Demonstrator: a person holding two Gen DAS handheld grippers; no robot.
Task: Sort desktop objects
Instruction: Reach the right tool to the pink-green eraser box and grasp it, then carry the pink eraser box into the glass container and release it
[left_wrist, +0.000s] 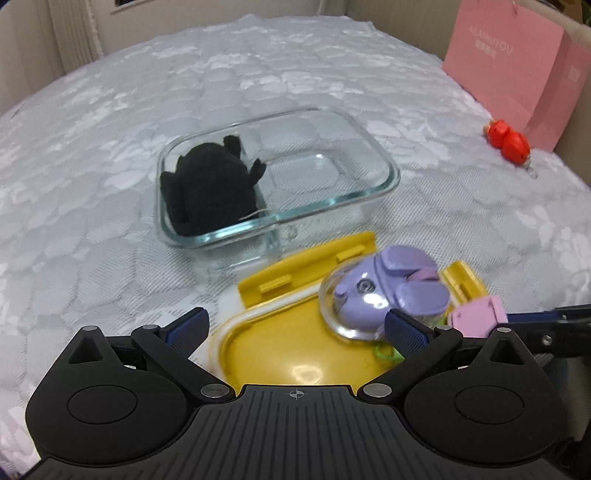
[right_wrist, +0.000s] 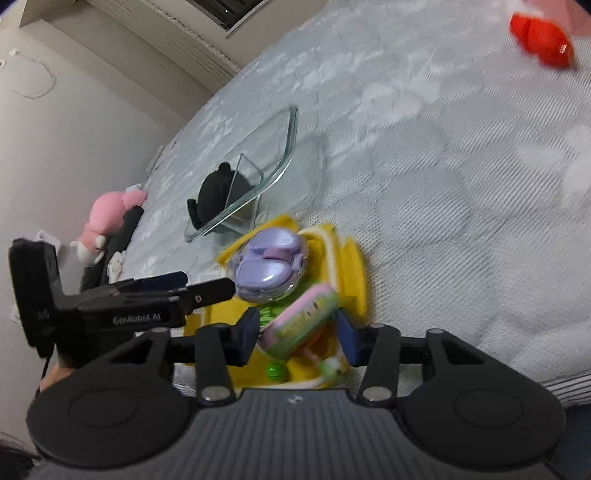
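Observation:
A clear glass dish holds a black plush toy; both also show in the right wrist view, the dish and the plush. A yellow lid lies in front of the dish. On it rests a purple toy in a clear dome, also in the right wrist view. My left gripper is open over the lid, its right finger beside the dome. My right gripper is open around a pink and green box, its pads apart from it.
A pink paper bag stands at the far right with a red toy before it. A pink plush lies at the left edge. A patterned white cloth covers the surface.

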